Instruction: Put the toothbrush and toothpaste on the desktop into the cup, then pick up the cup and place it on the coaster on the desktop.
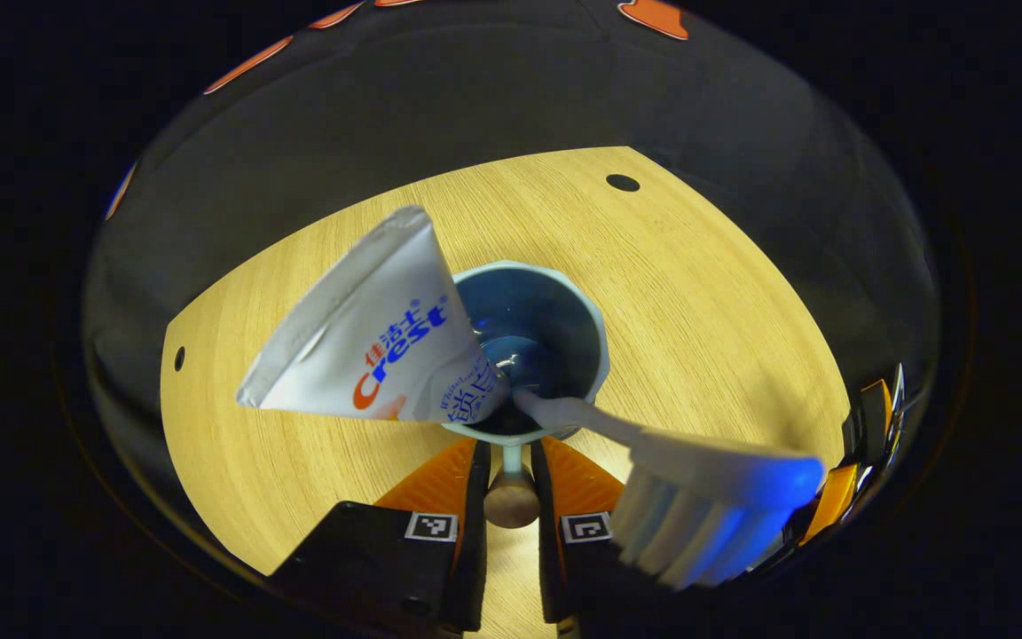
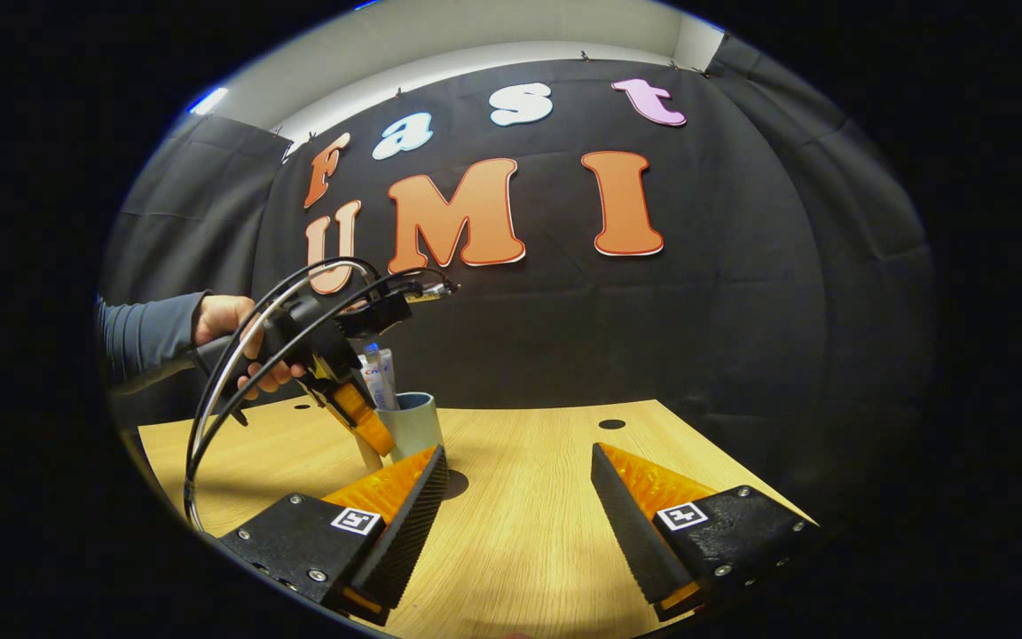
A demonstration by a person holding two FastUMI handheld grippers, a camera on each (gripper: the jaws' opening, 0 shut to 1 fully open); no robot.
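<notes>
- Bristles of the toothbrush (image 1: 715, 519) loom closest in the left gripper view. Its handle runs down into the cup (image 1: 564, 306), so the head juts out over the rim on the right.
- Your toothpaste (image 1: 378, 342) stands cap-down in the same cup and leans out to the left, balancing the brush. Both items are in, so the loading step looks done.
- Your left gripper (image 1: 508, 448) is pinched narrowly on what seems to be the cup's handle, a grip that keeps the fingers clear of the contents.
- From the right gripper view, your hand (image 2: 231, 342) tilts that tool down beside the cup. Whether the cup has left the desktop (image 2: 529, 532) I cannot tell.
- Your right gripper (image 2: 520, 461) is spread wide and holds nothing, hanging low over the desktop, clear of the carry.
</notes>
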